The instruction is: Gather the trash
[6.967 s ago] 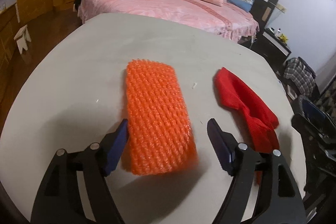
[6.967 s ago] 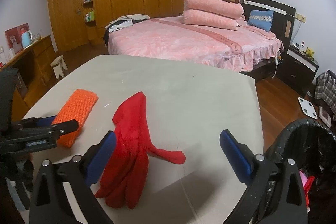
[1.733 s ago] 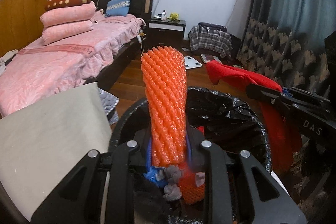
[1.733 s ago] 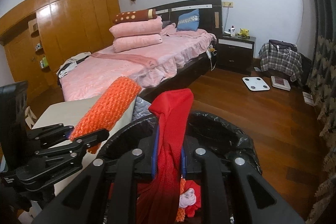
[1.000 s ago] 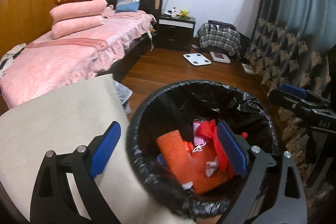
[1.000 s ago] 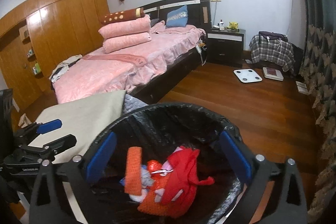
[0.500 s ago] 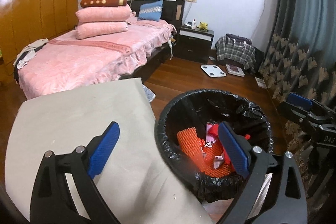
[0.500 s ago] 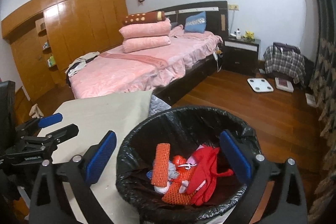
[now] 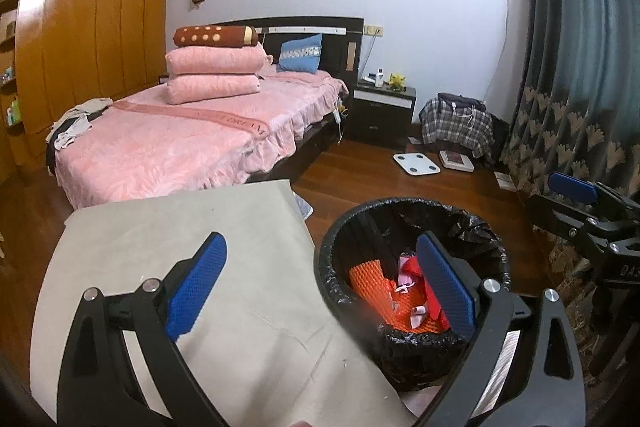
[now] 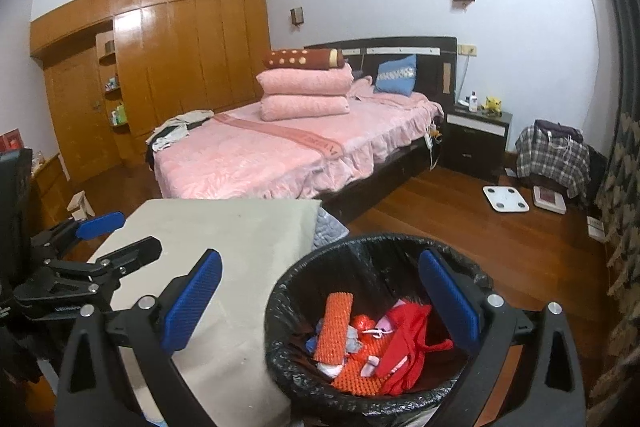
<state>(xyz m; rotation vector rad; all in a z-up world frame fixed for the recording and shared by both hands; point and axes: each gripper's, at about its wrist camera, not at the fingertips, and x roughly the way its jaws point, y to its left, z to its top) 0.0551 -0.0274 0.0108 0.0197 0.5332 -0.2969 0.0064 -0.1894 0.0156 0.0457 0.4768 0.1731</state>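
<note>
The surface (image 9: 160, 227) now lies bare at nine o'clock of the bin (image 10: 288, 311). The orange mesh (image 10: 334, 327) and red cloth (image 10: 404, 339), gripped above it seconds ago, lie inside. Left gripper (image 9: 320, 287) and right gripper (image 10: 320, 303) have both spread their fingers, empty. Collection looks finished.

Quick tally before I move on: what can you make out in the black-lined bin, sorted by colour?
Orange foam mesh sleeves: 2, one upright, one flat
Red cloth: 1
Small pink and white scraps: count unclear
Total countable in the black-lined trash bin: 3
</note>
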